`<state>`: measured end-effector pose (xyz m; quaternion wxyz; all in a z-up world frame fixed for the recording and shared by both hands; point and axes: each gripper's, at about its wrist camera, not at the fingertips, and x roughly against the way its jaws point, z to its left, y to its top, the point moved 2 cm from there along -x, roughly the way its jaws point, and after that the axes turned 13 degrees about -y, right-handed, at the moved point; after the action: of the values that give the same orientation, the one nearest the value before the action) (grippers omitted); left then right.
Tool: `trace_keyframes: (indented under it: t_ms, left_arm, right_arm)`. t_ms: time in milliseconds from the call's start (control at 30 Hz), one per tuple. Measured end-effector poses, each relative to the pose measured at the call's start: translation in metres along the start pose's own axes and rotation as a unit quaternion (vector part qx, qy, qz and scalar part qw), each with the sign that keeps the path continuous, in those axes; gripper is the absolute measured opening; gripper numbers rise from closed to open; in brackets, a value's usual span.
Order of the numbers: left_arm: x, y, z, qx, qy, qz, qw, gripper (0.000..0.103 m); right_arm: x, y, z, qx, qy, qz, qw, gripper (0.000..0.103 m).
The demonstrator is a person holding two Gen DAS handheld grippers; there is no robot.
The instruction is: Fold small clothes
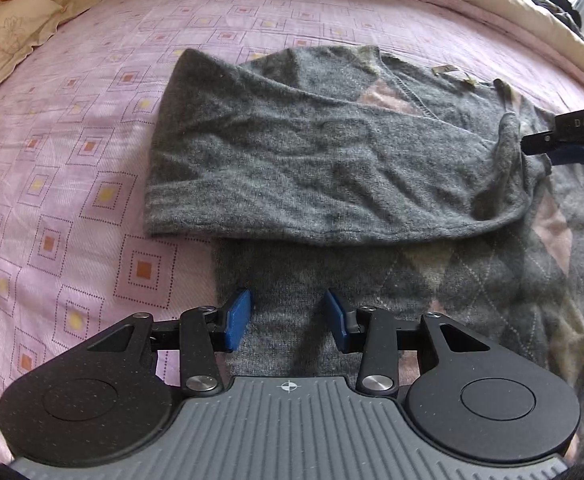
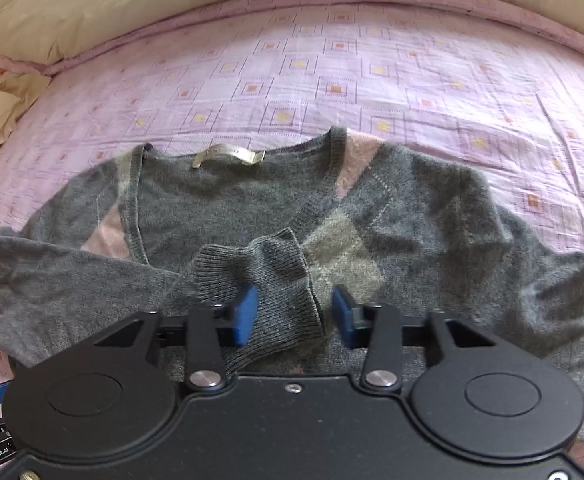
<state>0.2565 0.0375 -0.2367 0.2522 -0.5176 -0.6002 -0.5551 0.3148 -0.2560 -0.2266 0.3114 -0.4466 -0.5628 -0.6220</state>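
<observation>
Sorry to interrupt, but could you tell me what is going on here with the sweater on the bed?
A person is folding a grey sweater on a pink bedspread, with a handheld gripper in each hand. One sleeve is already folded across the chest. The right gripper has that sleeve's cuff between its jaws; whether they pinch it is unclear. The left gripper hovers open over the sweater's lower edge, holding nothing.

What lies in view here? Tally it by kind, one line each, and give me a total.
Grey argyle sweater: 1
Handheld grippers, left gripper and right gripper: 2
Pink patterned bedsheet: 1
Cream quilt: 1
Total: 5
</observation>
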Motion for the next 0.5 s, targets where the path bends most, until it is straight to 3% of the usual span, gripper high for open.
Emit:
trace_keyframes:
  t_ms: [33,67,100,233,333,433,500]
  left_arm:
    - [0.0,0.0,-0.001,-0.002,0.0,0.001,1.0,0.045]
    - [-0.001,0.0,-0.001,-0.002,0.001,0.001,1.0,0.045]
    - [-0.001,0.0,-0.001,-0.002,0.001,0.001,1.0,0.046]
    - [-0.001,0.001,-0.001,0.001,0.0,0.003,1.0,0.046]
    - [0.001,0.001,-0.001,0.002,-0.002,0.003,1.0,0.046]
    - [0.004,0.001,0.0,0.003,-0.003,0.002,1.0,0.046]
    - [0.007,0.003,0.0,0.003,-0.004,0.0,1.0,0.046]
  right_arm:
    - [-0.001,-0.001,0.001,0.003,0.0,0.002,1.0,0.037]
    - [0.0,0.0,0.002,0.004,0.003,0.003,1.0,0.02]
    - [0.004,0.0,0.003,0.003,0.009,0.001,1.0,0.013]
    - [0.058,0.004,-0.005,-0.007,0.047,-0.059,0.997,0.012]
    - [0.09,-0.001,-0.03,-0.029,0.024,-0.085,0.996,0.012]
    - [0.079,-0.012,-0.055,-0.041,-0.027,-0.059,0.997,0.012]
    - [0.061,-0.019,-0.069,-0.06,-0.033,-0.029,0.997,0.012]
